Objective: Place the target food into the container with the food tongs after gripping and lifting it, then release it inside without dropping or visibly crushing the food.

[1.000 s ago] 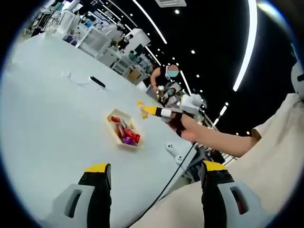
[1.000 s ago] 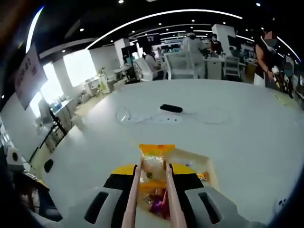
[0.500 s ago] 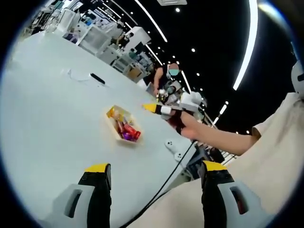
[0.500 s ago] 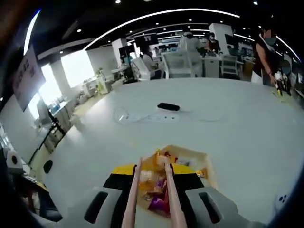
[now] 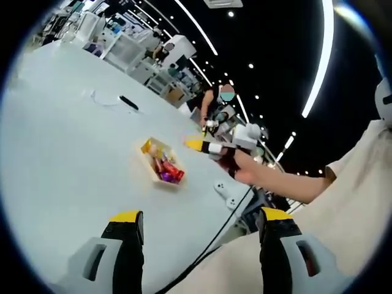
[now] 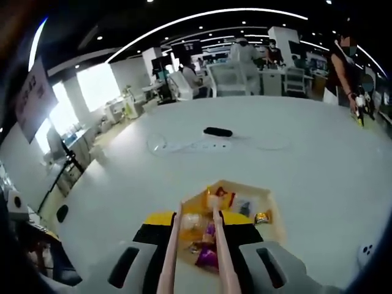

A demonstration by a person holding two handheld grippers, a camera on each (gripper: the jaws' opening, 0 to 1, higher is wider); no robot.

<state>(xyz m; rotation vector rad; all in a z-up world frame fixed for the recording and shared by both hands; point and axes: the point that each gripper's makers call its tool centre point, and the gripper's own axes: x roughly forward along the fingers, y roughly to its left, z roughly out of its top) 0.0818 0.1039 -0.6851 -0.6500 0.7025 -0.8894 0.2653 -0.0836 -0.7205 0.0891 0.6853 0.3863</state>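
A shallow cardboard container (image 6: 269,211) (image 5: 147,165) sits on the white table (image 6: 318,165) with several bright snack packets in it. An orange-yellow packet (image 6: 197,204) (image 5: 149,146) lies in its near-left corner. My right gripper (image 6: 199,225) is shut on the food tongs (image 6: 218,245), whose two pale arms reach over the container's near edge, tips just short of that packet. In the left gripper view a hand holds the right gripper (image 5: 211,146) beside the container. My left gripper (image 5: 199,219) is open and holds nothing, well back from the container.
A black oblong device (image 6: 217,131) (image 5: 128,103) and a white cable (image 6: 184,146) lie farther out on the table. A white controller (image 5: 223,191) (image 6: 367,251) rests near the table edge. A black cord (image 5: 214,239) runs past it. People stand at benches beyond.
The orange-yellow packet, held up between the tongs a second ago, went down into the container and now lies there. The tongs have drawn back slightly. The left gripper is unchanged.
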